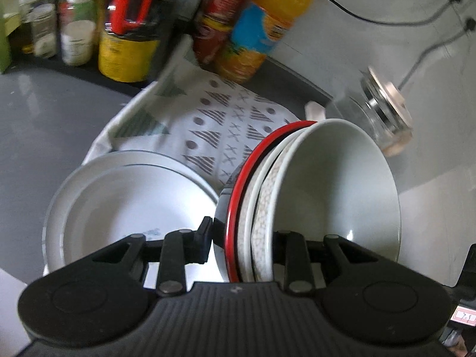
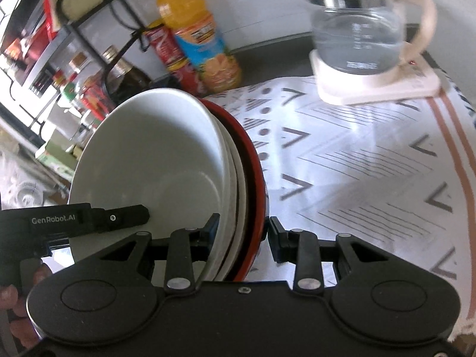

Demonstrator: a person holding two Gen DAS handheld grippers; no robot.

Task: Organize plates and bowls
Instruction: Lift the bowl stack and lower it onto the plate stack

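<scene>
Left wrist view: white plates (image 1: pixel 134 196) lie left of the tilted bowl stack (image 1: pixel 297 202), on the patterned cloth (image 1: pixel 214 125). Left gripper (image 1: pixel 242 238) and right gripper (image 2: pixel 242 229) both have fingers clamped on this stack; kettle (image 2: pixel 357 35) beyond, right.

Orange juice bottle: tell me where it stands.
Right wrist view, upper centre: the orange juice bottle stands at the counter's back by the wall, beside the red bottle, behind the bowl stack.
</scene>
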